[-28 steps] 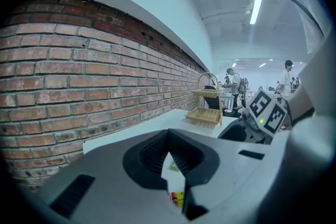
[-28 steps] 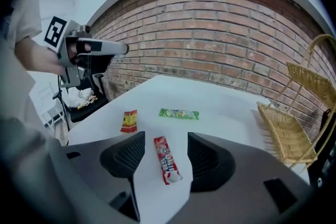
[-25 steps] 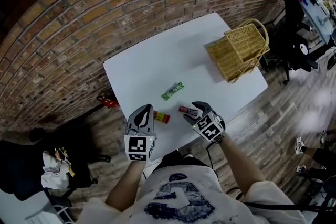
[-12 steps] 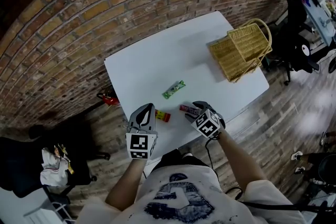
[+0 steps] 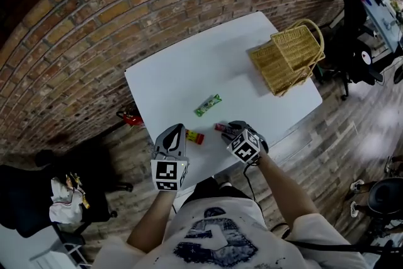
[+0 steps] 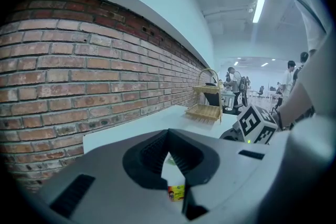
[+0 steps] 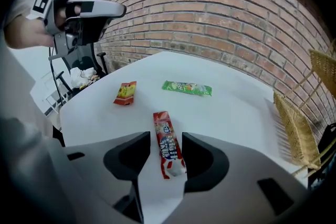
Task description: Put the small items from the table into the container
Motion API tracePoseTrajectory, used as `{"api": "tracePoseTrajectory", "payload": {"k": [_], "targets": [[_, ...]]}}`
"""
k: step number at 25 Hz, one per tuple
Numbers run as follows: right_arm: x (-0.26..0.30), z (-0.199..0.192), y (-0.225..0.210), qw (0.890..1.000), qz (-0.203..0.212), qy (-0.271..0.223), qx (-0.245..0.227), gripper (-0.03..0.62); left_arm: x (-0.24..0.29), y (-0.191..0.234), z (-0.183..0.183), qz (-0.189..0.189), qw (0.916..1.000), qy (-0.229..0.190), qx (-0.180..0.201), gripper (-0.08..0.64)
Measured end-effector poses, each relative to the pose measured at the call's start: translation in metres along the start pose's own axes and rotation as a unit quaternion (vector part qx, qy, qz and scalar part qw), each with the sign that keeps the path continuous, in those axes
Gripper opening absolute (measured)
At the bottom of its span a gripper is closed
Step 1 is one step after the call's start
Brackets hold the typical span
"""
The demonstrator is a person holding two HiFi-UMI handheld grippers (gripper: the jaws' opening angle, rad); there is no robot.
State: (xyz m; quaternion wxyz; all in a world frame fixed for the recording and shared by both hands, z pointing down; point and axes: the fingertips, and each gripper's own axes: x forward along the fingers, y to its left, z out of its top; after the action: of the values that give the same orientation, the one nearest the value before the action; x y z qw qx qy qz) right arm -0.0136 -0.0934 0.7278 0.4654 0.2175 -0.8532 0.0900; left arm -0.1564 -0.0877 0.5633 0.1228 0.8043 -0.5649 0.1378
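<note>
A long red candy packet (image 7: 168, 141) lies flat on the white table (image 5: 182, 79), between the jaws of my right gripper (image 7: 166, 139). Those jaws are closing, with thin slivers of table still showing on both sides of the packet. In the head view the right gripper (image 5: 228, 129) points steeply down near the table's front edge. A small red-yellow packet (image 5: 194, 137) lies just ahead of my left gripper (image 5: 171, 137), which is shut and holds nothing. A green packet (image 5: 208, 105) lies further in. The wicker basket (image 5: 289, 60) with its lid up stands at the far right.
A brick wall runs along the table's far side. A dark chair with clothes (image 5: 60, 195) stands on the wood floor at the left. Office chairs and desks (image 5: 362, 28) are beyond the basket. People stand far off in the left gripper view.
My right gripper has dropped lower over the red packet and its jaws have narrowed around it. The left gripper and the other packets have stayed put.
</note>
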Motion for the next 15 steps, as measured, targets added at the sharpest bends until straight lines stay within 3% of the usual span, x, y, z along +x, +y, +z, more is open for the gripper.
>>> {"api": "tracePoseTrajectory", "payload": {"k": [8,15], "targets": [[0.000,-0.002,0.009,1.000,-0.003,0.000,0.020,0.130,-0.010,0.000,0.002,0.004,1.0000,-0.005,-0.002,0.048],[-0.003,-0.003,0.003,0.998,-0.007,-0.006,0.062,0.123,-0.018,0.003,0.003,0.010,0.9999,-0.008,-0.006,0.048]]}}
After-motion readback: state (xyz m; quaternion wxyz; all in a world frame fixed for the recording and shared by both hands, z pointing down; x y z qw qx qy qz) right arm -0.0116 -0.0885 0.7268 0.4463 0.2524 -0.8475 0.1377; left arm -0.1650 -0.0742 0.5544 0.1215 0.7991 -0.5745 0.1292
